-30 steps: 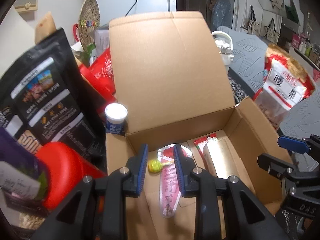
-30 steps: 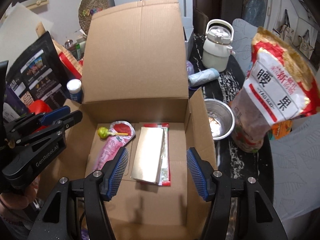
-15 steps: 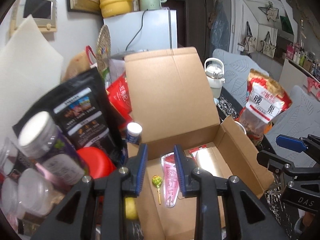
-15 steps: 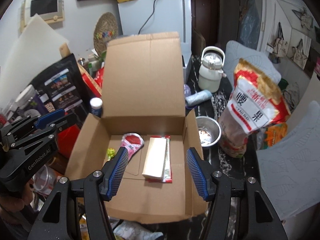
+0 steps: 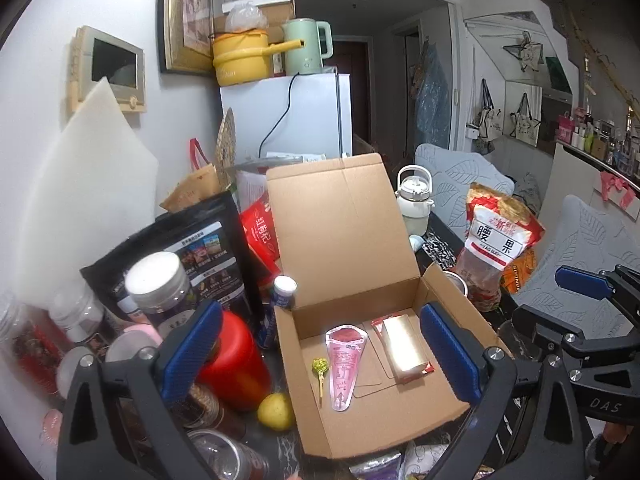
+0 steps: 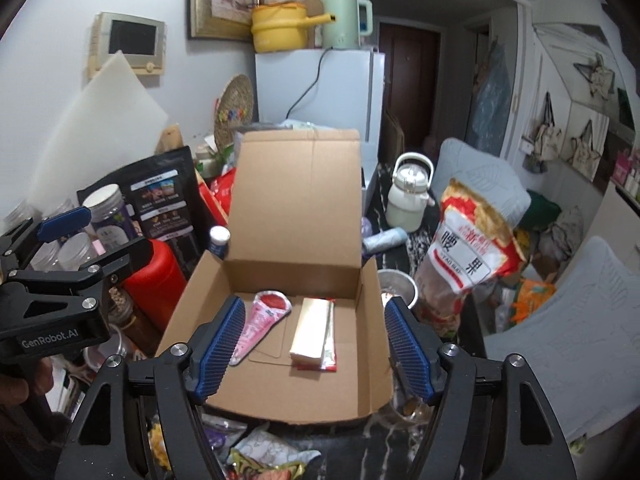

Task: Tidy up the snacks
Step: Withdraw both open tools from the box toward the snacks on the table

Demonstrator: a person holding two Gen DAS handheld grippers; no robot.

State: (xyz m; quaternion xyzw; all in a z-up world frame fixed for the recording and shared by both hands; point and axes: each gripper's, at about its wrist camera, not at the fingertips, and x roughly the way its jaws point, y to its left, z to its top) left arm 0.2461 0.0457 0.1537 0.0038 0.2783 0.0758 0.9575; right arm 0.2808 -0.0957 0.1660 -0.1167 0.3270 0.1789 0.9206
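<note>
An open cardboard box [image 5: 444, 296] sits ahead, lid flap upright. On its floor lie a green lollipop [image 5: 319, 366], a pink cone-shaped pack [image 5: 345, 360] and a gold packet [image 5: 402, 346] on top of a red one. My left gripper [image 5: 320, 350] hovers above the box's near left side, jaws opening wide with nothing between them. My right gripper [image 6: 316, 346] hovers over the box's [image 6: 280, 394] near edge, jaws also opening and holding nothing. The pink pack [image 6: 260, 320] and the gold packet [image 6: 310, 332] show beyond it.
Left of the box stand a red canister [image 5: 234, 360], a lemon [image 5: 276, 412], lidded jars [image 5: 160, 288] and a black pouch [image 5: 200, 248]. On the right are a cashew bag [image 6: 464, 256], a steel bowl [image 6: 396, 286] and a white kettle [image 6: 408, 196]. Loose wrappers [image 6: 272, 456] lie in front.
Both grippers have risen and drawn back from the box. The left jaws went from nearly shut to wide, and the lollipop now lies on the box floor. The right jaws widened a little.
</note>
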